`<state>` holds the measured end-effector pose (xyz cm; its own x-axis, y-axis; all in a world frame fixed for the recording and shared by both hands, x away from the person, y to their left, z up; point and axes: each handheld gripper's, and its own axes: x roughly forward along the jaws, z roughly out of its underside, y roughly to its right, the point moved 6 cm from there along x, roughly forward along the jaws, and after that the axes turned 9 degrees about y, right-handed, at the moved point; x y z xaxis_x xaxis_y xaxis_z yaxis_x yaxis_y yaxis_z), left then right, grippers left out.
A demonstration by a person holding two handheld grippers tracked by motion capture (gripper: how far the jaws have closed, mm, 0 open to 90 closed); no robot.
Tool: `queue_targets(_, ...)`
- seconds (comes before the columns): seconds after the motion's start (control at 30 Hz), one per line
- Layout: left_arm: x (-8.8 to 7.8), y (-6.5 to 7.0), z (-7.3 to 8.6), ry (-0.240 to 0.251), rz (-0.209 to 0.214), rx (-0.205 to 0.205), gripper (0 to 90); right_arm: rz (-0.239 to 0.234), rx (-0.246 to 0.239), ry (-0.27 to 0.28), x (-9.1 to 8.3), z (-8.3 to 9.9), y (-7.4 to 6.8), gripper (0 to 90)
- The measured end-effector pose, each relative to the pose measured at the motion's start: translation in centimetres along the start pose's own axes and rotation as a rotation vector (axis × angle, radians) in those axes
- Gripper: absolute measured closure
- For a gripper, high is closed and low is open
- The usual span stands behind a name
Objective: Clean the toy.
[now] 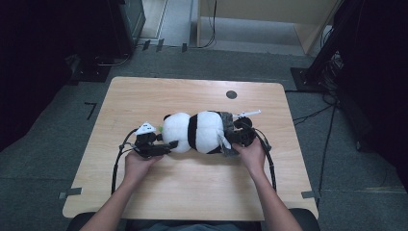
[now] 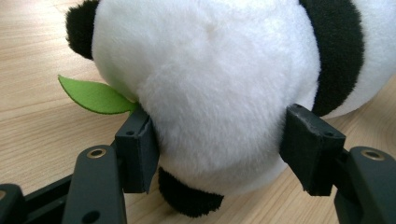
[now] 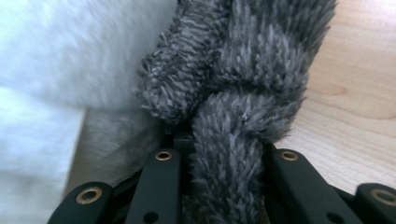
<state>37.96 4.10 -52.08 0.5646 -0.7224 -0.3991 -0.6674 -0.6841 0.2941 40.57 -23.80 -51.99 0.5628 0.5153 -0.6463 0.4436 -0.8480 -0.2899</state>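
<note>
A black-and-white panda plush (image 1: 199, 132) lies on its side across the middle of the wooden table (image 1: 192, 187). My left gripper (image 1: 168, 146) comes in from the left, and its two pads press into the sides of the panda's white head (image 2: 219, 93). A green felt leaf (image 2: 95, 96) sticks out beside the left pad. A grey fuzzy cloth (image 1: 227, 126) is wrapped at the panda's other end. My right gripper (image 1: 235, 137) is shut on a fold of that grey cloth (image 3: 252, 70), with the white plush body (image 3: 56, 60) just to its left.
A small dark round spot (image 1: 231, 94) marks the table near its far edge. Black cables trail from both grippers toward the near edge. Dark equipment stands on the floor to the left and right, and a wooden frame stands beyond the table.
</note>
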Motion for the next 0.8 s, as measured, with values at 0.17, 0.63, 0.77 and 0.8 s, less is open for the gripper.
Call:
queue_targets(0.17, -0.1, 0.1, 0.0, 0.000, -0.002, 0.002, 34.2, 0.012, -0.009, -0.030, 0.9, 0.9, 0.1, 73.8)
queue_targets(0.63, -0.2, 0.0, 0.1, -0.007, -0.003, -0.003, 34.3, 0.009, 0.007, -0.060, 0.1, 1.0, 1.3, 73.9)
queue_targets(0.77, -0.2, 0.1, 0.0, -0.008, -0.006, 0.001, 34.3, 0.009, 0.020, -0.025, -1.6, 0.3, 1.6, 74.0)
queue_targets(0.8, -0.2, 0.0, 0.0, -0.009, -0.005, 0.000, 34.3, 0.010, 0.019, -0.008, -2.2, 0.0, 1.5, 74.0)
